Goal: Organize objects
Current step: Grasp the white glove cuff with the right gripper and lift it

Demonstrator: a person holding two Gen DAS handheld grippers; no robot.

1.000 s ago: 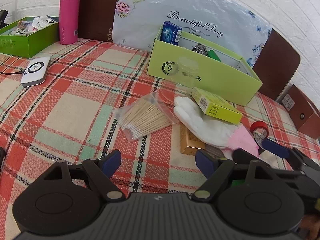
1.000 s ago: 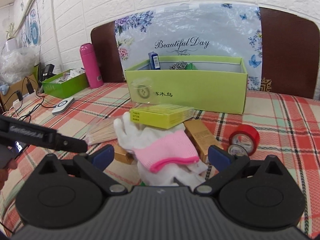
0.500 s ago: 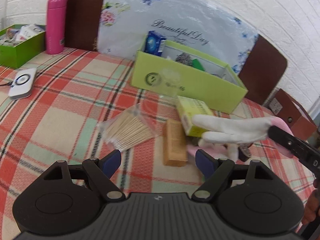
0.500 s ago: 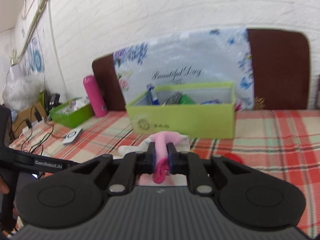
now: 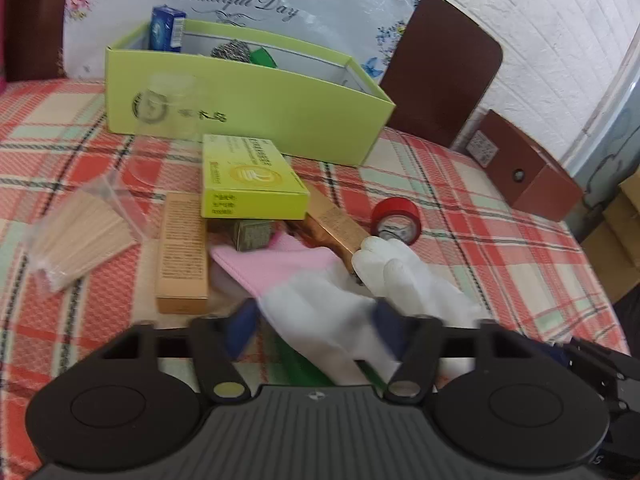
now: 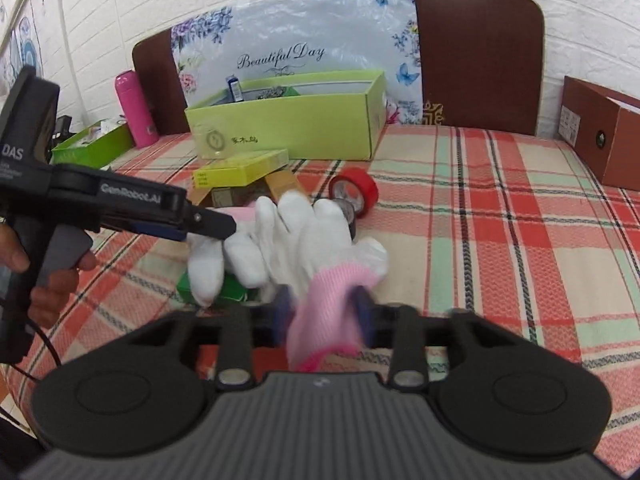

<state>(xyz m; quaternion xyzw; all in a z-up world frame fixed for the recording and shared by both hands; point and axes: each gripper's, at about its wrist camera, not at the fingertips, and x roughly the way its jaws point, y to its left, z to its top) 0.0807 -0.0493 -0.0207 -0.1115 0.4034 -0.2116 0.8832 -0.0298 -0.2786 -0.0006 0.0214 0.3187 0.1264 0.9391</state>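
Observation:
A white glove with a pink cuff [image 6: 304, 240] lies over a small green box [image 6: 230, 292] on the plaid table. My right gripper [image 6: 322, 312] has its blue pads either side of the pink cuff, partly apart and blurred. My left gripper [image 5: 316, 326] is open with the glove's white palm [image 5: 320, 308] between its fingers. It shows from the side in the right wrist view [image 6: 212, 224], with its tips over the glove's fingers. A yellow-green flat box [image 5: 248, 176] rests on gold boxes [image 5: 182, 248]. The big lime-green box [image 5: 240, 96] stands behind.
A red tape roll [image 5: 396, 220] and a bag of wooden sticks [image 5: 76, 232] lie on the table. A pink bottle [image 6: 134, 108] and a small green tray [image 6: 94, 144] stand far left. A brown box [image 6: 600, 132] sits at the right edge.
My right gripper, shut on the glove's pink cuff half a second ago, now has its pads apart. The glove has come down onto the table. My left gripper has moved right, over the glove.

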